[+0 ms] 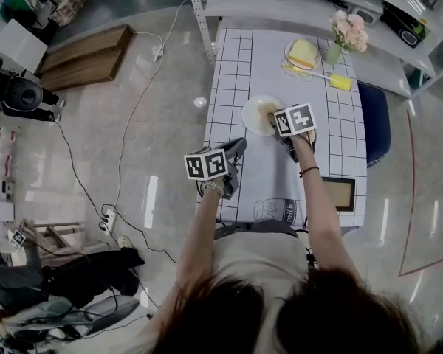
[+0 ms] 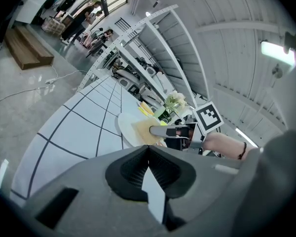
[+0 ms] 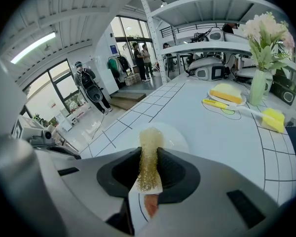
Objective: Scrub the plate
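Right tool (image 1: 272, 118) is out over the plate (image 1: 252, 113), and its jaws are clamped tight on a golden, wiry scrub pad (image 3: 149, 152), with the pad's free end poking forward past the tips. From the head view the pad sits over the right part of the plate, but whether it is actually pressing on the dish is hard to call from here. The plate is white and round and lies flat on the gridded white worktop (image 1: 236, 72), about midway along it. Over to the left tool (image 1: 238, 147): its jaws are closed on each other with nothing between them, and it hangs over the near part of the worktop, close to the plate but not touching it. Its own camera looks straight across at the plate, the pad and the other tool working above them. At the far end of the worktop a yellow sponge (image 1: 303, 52) rests on a small plate (image 1: 289, 66), a vase of flowers (image 1: 347, 32) stands just beside it, and a brush (image 1: 340, 82) with a yellow head lies near the vase. A dark frame (image 1: 338, 192) lies flat at the near right corner.
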`<state>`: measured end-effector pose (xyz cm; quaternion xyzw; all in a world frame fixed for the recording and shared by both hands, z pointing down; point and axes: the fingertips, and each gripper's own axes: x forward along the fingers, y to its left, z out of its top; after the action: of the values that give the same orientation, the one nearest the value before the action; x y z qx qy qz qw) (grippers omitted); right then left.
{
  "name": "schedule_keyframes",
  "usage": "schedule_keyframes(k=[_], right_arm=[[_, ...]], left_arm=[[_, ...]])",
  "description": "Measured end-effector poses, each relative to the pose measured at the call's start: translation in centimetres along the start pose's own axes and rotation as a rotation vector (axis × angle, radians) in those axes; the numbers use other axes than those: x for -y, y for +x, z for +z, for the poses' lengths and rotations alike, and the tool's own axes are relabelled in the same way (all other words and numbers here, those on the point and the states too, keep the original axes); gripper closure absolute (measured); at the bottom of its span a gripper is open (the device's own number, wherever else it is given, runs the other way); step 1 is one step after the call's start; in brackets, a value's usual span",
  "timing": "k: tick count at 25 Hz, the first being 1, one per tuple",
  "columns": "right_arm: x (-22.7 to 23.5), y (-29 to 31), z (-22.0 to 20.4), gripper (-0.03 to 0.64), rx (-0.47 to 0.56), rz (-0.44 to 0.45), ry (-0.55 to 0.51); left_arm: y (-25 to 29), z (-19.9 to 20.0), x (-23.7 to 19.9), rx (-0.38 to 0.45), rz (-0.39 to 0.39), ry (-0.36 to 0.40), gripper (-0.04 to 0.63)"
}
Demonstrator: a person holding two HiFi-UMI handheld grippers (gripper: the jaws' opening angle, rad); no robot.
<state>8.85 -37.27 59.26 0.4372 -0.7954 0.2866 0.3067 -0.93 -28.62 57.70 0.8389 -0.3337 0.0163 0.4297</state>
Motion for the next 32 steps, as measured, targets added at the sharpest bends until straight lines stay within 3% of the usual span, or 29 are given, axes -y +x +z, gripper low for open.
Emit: schedule_keyframes(k=[32], right_arm=[[-4.0, 0.7, -0.4, 0.541, -0.02, 0.128, -0.041]], left_arm=[[-1.1, -0.2, -0.3, 0.029, 0.042, -0.009, 0.584]])
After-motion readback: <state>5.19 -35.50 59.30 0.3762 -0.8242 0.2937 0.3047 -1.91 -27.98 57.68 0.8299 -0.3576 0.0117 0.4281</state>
